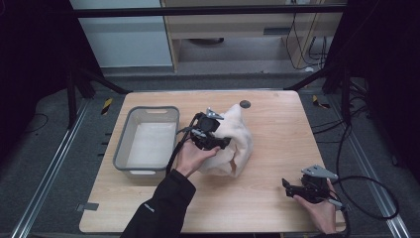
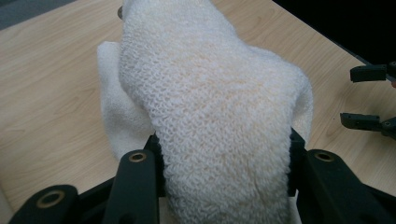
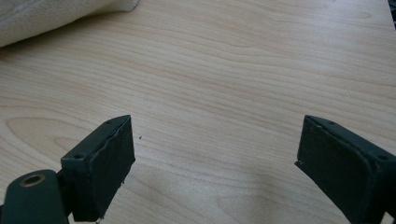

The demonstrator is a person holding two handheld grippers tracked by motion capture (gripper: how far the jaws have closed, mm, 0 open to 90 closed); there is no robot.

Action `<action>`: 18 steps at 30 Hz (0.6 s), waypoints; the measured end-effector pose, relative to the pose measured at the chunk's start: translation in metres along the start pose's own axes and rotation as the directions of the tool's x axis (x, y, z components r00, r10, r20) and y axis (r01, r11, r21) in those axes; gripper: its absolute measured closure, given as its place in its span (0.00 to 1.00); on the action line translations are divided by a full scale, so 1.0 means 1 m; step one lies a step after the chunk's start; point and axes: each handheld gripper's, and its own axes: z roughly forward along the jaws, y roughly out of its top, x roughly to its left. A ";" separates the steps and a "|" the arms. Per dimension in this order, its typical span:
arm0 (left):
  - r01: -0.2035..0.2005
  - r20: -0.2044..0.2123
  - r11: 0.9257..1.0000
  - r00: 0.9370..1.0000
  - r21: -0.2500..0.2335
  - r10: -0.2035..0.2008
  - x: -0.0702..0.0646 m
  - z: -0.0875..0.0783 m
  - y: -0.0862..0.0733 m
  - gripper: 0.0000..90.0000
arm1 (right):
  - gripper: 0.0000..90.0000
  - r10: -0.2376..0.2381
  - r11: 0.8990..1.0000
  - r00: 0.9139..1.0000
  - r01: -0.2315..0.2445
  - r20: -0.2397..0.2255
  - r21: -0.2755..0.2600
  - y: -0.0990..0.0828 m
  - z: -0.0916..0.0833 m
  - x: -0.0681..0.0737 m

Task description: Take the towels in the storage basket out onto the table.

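Left gripper is clamped on a bunched fold of the cream knit towel, which bulges up just ahead of its jaws and drapes onto the wooden table. Right gripper hovers with jaws wide apart, towel well beyond it. Likely good move: keep the clamp firm, lift clear before swinging toward the grey plastic bin beside the left gripper.

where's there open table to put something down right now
Bare wood lies right of the white towel out to the table edge, and along the near edge between the sleeve and the right gripper. It's crowded where the left gripper grips the towel beside the grey bin.
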 end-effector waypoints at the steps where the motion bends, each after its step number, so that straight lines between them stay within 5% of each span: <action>1: 0.003 0.002 1.000 1.000 0.003 -0.003 0.000 0.002 -0.001 0.61 | 0.12 0.000 1.000 1.000 0.000 0.000 -0.001 0.000 0.000 0.000; 18: 0.013 0.018 0.997 1.000 0.079 -0.014 -0.007 0.042 -0.018 0.57 | 0.12 -0.006 1.000 1.000 0.006 -0.009 0.003 -0.001 0.001 0.000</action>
